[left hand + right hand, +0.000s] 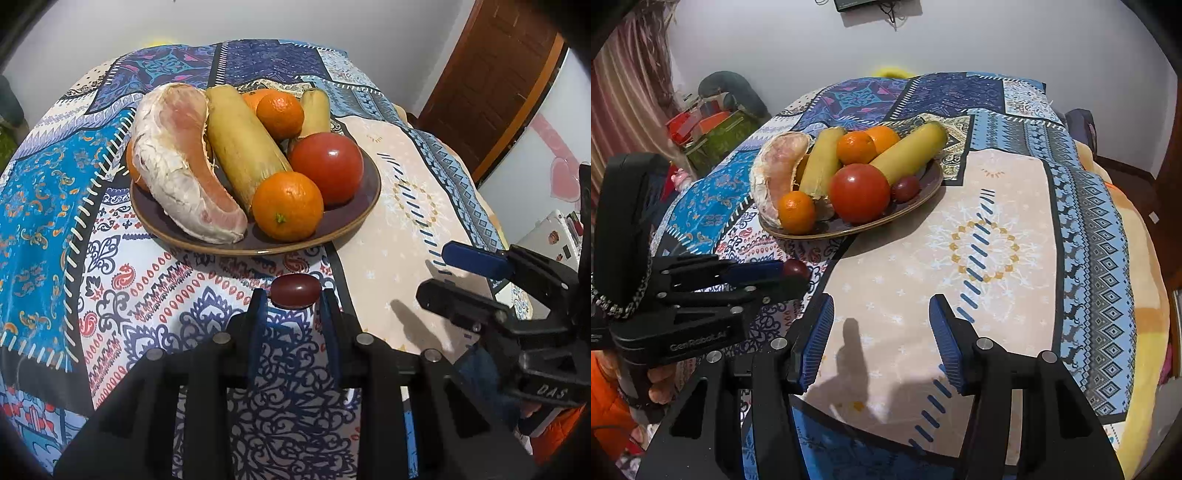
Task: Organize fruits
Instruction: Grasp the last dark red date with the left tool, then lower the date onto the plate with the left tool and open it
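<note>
On the brown ceramic plate [925, 186] heaped with fruit, only the right wrist view reveals a small dark-red plum [905, 188] behind the red tomato [859, 192]. The left gripper [294, 295] pinches another dark-red oval fruit [294, 291] just before the plate (held level, above the patterned tablecloth [48, 206]); the right gripper [881, 314] hovers right of it, fingers spread, holding nothing.

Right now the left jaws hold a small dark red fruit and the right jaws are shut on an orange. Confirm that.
Not quite. The right gripper is open and holds nothing, as the right wrist view shows. The left gripper does hold the small dark red fruit.
</note>
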